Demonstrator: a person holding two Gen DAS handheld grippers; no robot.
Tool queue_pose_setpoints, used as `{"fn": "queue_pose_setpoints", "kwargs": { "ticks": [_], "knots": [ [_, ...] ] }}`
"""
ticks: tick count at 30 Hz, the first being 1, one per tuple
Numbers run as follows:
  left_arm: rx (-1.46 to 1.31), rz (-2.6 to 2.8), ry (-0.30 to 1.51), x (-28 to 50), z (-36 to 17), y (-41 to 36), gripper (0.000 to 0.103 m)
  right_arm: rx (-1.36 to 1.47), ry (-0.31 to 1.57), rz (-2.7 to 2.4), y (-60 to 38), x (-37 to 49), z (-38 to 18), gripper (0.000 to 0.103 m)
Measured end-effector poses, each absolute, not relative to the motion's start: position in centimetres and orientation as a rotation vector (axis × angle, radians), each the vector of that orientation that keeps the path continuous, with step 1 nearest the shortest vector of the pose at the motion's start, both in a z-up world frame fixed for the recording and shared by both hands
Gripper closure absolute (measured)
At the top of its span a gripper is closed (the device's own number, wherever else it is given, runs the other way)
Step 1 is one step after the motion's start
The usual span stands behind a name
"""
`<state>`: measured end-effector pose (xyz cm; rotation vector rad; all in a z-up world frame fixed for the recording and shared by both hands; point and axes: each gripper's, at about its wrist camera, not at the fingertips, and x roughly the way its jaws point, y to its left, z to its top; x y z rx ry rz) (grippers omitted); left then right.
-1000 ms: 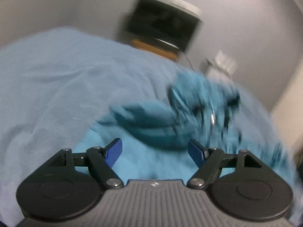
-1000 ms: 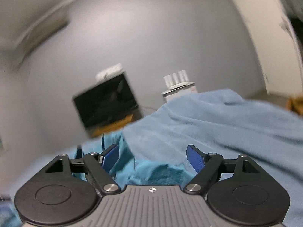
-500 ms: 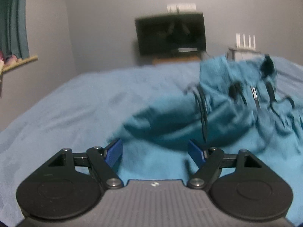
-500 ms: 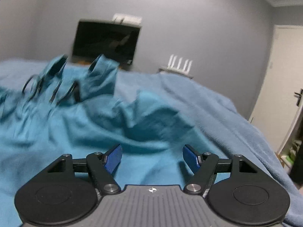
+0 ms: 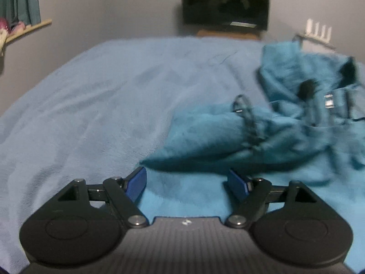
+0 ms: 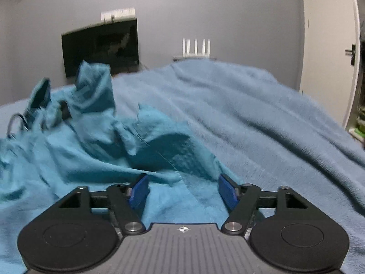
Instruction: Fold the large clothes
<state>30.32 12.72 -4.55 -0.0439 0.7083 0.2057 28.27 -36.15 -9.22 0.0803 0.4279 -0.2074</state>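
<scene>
A teal hooded top (image 5: 223,137) lies crumpled on a light blue blanket (image 5: 102,102), its hood, dark drawstring (image 5: 248,118) and metal zipper pull (image 5: 328,101) bunched at the right. My left gripper (image 5: 187,182) hovers low over the top's near left edge, its jaws opening; cloth lies under the gap and neither blue pad presses it. In the right wrist view the same top (image 6: 91,159) spreads to the left, with a folded sleeve just ahead. My right gripper (image 6: 183,188) is also opening over the top's right edge, with cloth below and nothing pinched.
The blanket (image 6: 262,125) covers the whole bed and rises in folds at the right. A dark screen (image 5: 224,4) and a white router (image 6: 196,48) stand against the grey far wall. A white door (image 6: 328,45) is at the right, a teal curtain (image 5: 20,0) at the left.
Both grippers have come down and tipped toward the bed. The top, tossed and blurred a second ago, has dropped onto the blanket and sits further right in the left wrist view.
</scene>
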Motion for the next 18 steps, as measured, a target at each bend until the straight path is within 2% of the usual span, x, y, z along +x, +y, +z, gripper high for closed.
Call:
{"fn": "queue_pose_setpoints", "kwargs": {
  "ticks": [1, 2, 6, 12, 18],
  "knots": [
    [-0.034, 0.203, 0.679, 29.1, -4.0, 12.3, 0.024, 0.090, 0.400, -0.200, -35.9, 27.3, -8.7, 0.019],
    [-0.012, 0.189, 0.642, 27.4, -3.4, 11.7, 0.023, 0.095, 0.369, -0.187, -35.5, 26.2, -8.1, 0.016],
    [0.128, 0.059, 0.634, 21.9, -3.8, 8.0, 0.022, -0.011, 0.331, -0.062, -32.0, 23.1, -6.9, 0.016],
    [0.258, 0.052, 0.693, 19.3, -7.0, 5.6, 0.019, -0.234, 0.512, -0.005, -27.5, 22.5, -10.6, 0.014],
    [0.157, 0.035, 0.601, 14.5, -2.3, 8.2, 0.016, -0.034, 0.470, -0.017, -28.6, 18.5, -8.1, 0.014]
  ]
}}
